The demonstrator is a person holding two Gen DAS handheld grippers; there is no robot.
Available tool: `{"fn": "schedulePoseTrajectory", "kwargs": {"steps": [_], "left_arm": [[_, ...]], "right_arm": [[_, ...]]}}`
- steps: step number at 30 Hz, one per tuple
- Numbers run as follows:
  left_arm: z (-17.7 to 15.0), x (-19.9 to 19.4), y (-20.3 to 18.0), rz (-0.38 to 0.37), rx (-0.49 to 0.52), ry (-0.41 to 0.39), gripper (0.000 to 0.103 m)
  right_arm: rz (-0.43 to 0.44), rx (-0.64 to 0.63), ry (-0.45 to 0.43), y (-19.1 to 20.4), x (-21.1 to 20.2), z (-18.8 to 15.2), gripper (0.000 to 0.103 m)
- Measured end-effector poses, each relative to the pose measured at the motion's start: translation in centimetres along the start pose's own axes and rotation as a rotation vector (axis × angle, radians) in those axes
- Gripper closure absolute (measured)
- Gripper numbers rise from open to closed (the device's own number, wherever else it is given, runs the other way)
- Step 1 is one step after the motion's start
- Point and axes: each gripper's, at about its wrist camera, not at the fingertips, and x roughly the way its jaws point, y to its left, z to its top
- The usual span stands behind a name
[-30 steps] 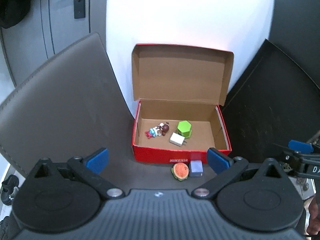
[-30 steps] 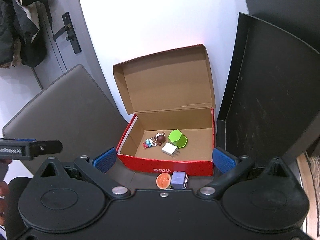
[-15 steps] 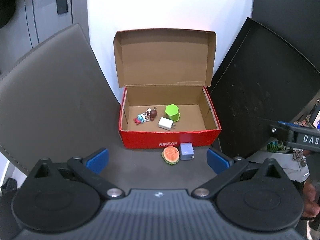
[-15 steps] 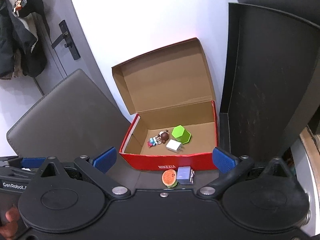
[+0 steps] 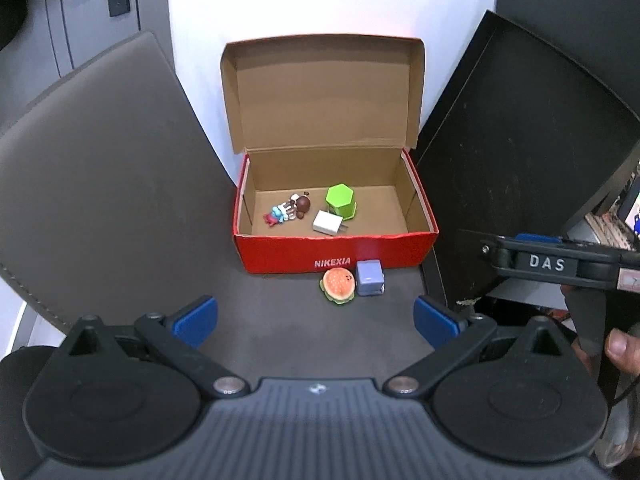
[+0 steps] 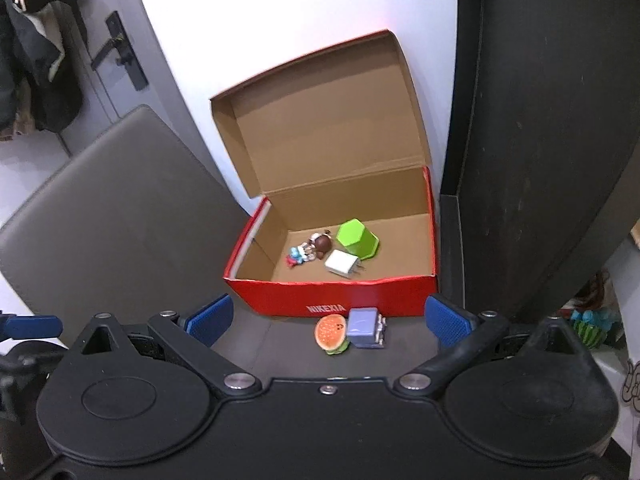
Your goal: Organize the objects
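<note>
Risk: burger toy and lilac block touch just near of red box front wall (both grippers spread, empty), so grabbing one likely nudges the other.

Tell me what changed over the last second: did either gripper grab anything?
Nothing was grabbed. Both grippers pulled back and shifted, left gripper and right gripper staying open and empty. The toy burger and purple block stayed in front of the red box; its contents did not move.

Matt brown cardboard inside the glossy red box, on a smooth grey leather-like mat.
</note>
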Motion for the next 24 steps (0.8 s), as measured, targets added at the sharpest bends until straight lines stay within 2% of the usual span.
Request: {"fn": "schedulePoseTrajectory", "kwargs": {"steps": [6,12,24], "left_arm": [[-0.1,2.2,0.6,-0.003,-0.025,0.014,0.0],[0.0,4.2,0.9,-0.001,-0.028,0.019,0.0],[0.5,9.8,2.5,0.012,-0.119,0.096,0.0]], "right_arm": [[0.0,-0.015,-0.012,-0.1,1.2,-0.6,0.0],[-0.039,-0.02,0.018,-0.6,3.2,-1.3,0.0],[-0.055,-0.086,0.073,-0.5,7.1,-1.2,0.0]]}}
